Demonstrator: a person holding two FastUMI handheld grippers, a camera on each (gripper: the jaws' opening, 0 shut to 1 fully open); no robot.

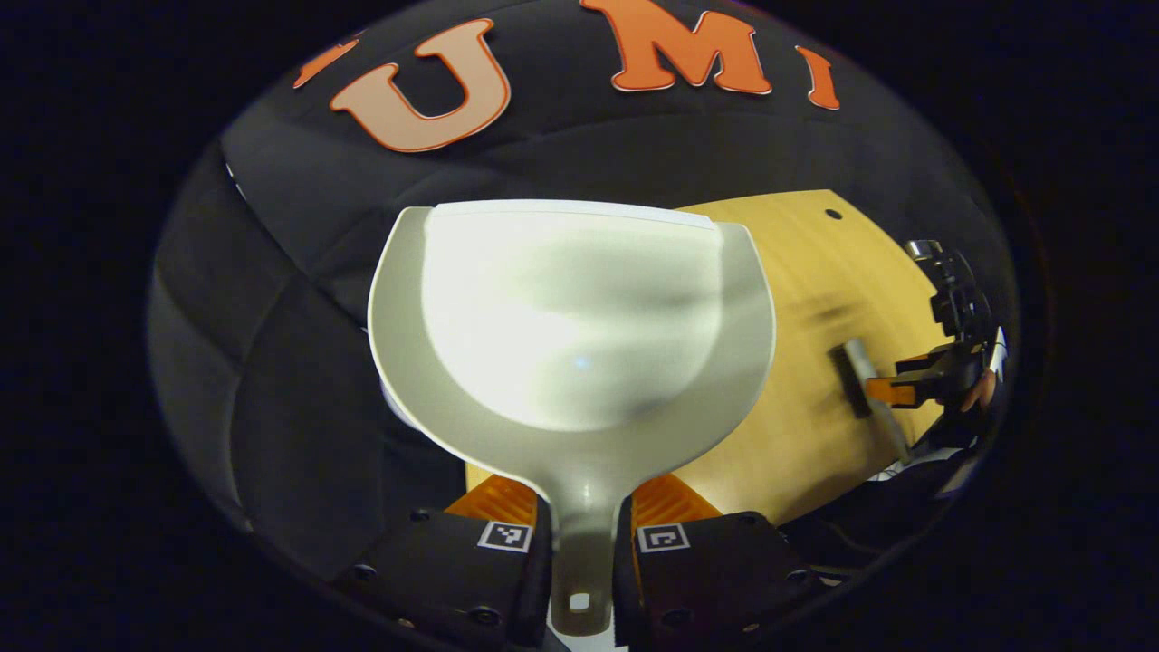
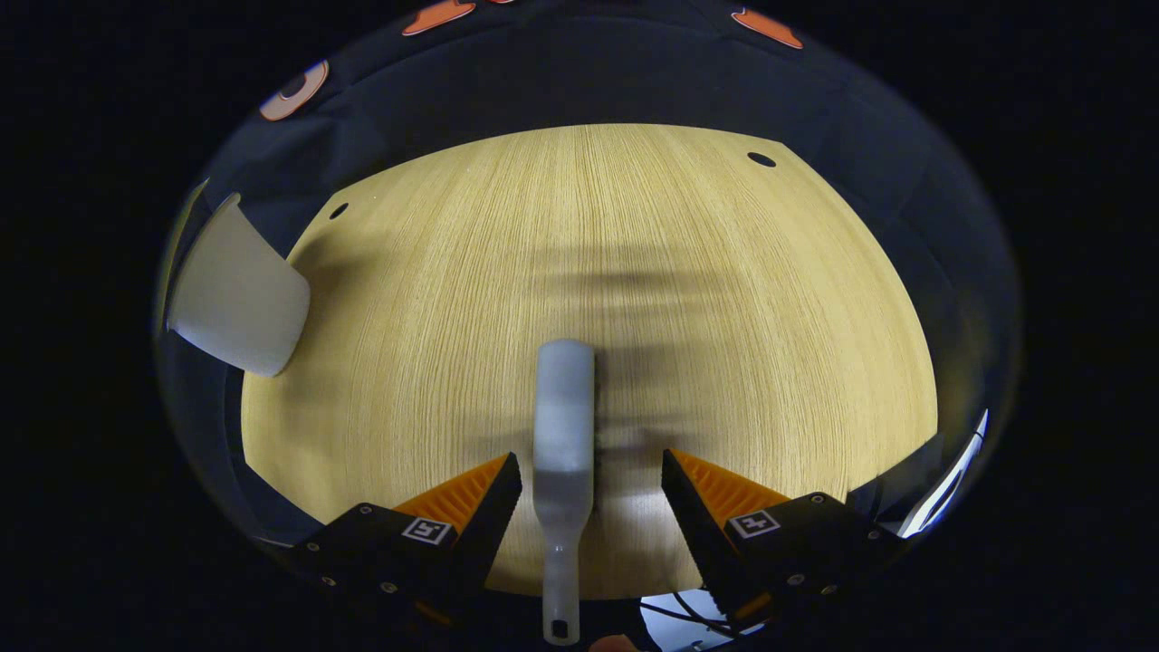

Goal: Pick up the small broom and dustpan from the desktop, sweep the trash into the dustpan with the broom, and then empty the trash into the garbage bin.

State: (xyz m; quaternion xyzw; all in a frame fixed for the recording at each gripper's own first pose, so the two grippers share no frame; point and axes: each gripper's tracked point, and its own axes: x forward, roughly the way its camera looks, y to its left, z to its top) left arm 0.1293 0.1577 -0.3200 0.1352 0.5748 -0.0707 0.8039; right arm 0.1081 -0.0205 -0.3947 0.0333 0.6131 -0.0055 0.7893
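- The dustpan [image 1: 579,317] juts forward from the left gripper [image 1: 579,543], past the desktop's [image 1: 797,272] left edge.
- The broom [image 2: 563,435] lies on the desktop between the right gripper's [image 2: 589,489] fingers, the dustpan far left.

The left gripper [image 1: 582,539] clamps the dustpan's [image 1: 570,317] handle between both fingers, pan held up ahead of it. Beyond the pan's right edge lies the wooden table [image 1: 797,272], where the right gripper [image 1: 914,380] is at the broom [image 1: 869,385].
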